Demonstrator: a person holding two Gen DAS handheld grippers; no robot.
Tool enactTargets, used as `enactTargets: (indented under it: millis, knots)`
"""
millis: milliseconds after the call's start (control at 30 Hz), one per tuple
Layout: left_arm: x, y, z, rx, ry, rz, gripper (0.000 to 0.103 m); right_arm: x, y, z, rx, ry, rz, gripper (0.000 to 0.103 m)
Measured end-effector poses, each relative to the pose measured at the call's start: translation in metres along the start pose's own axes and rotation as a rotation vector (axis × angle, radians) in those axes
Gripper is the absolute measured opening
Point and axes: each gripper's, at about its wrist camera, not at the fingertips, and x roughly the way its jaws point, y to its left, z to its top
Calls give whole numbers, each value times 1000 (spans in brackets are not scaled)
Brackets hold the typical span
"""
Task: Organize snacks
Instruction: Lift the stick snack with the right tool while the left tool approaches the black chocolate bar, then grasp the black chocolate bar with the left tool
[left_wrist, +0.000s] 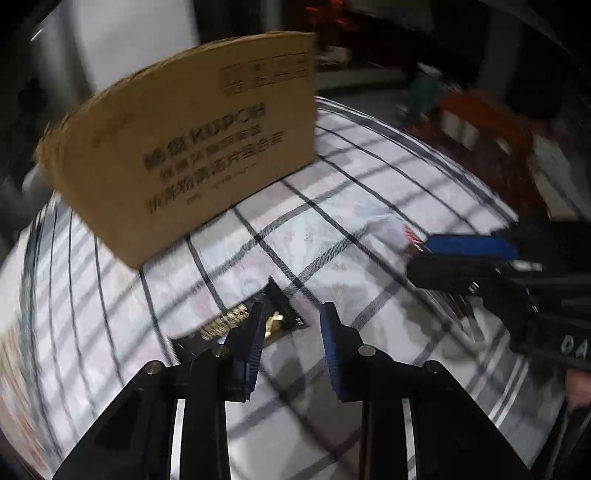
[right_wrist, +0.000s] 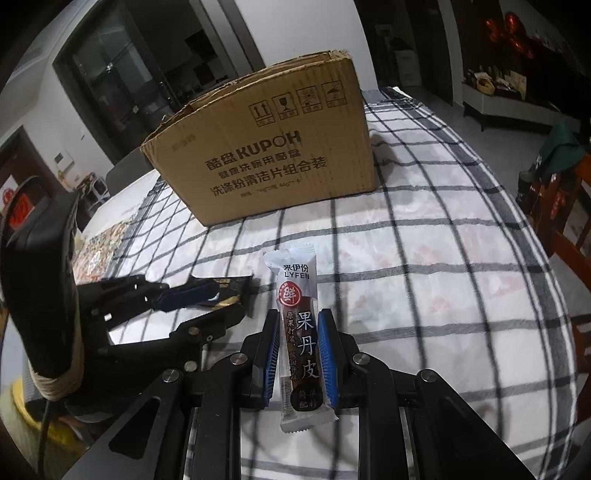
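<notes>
Right hand-held gripper (right_wrist: 297, 334) is clamping a long white and brown snack bar (right_wrist: 301, 339) between its blue pads, holding it just over the checkered cloth (right_wrist: 424, 266) on the table, with the open cardboard box (right_wrist: 266, 147) sitting at the far side. Left hand-held gripper (left_wrist: 291, 323) is hovering low over a black and gold snack packet (left_wrist: 236, 321) lying flat on the cloth to the left, jaws narrowed but not pinching it, one finger overlapping the packet.
</notes>
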Motion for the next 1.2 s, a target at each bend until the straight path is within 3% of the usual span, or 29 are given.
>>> enactTargets:
  millis: [233,433,567,633,1000,1200]
  knots:
    - [1,13,6,199,56,-61,31,21,23,-1,25,58,-1,22]
    - [18,16,3,375,130,-94,33,30,28,-7,83,77,-79,22]
    - [26,16,1,490,178,-125,47,34,32,-8,121,82,-116,22]
    - [27,17,2,529,183,-129,50,37,36,-8,121,82,-127,22]
    - [42,29,13,533,212,-203,49,44,38,-1,118,74,-157,22]
    - [43,29,11,475,200,-218,39,42,38,-1,116,62,-151,22]
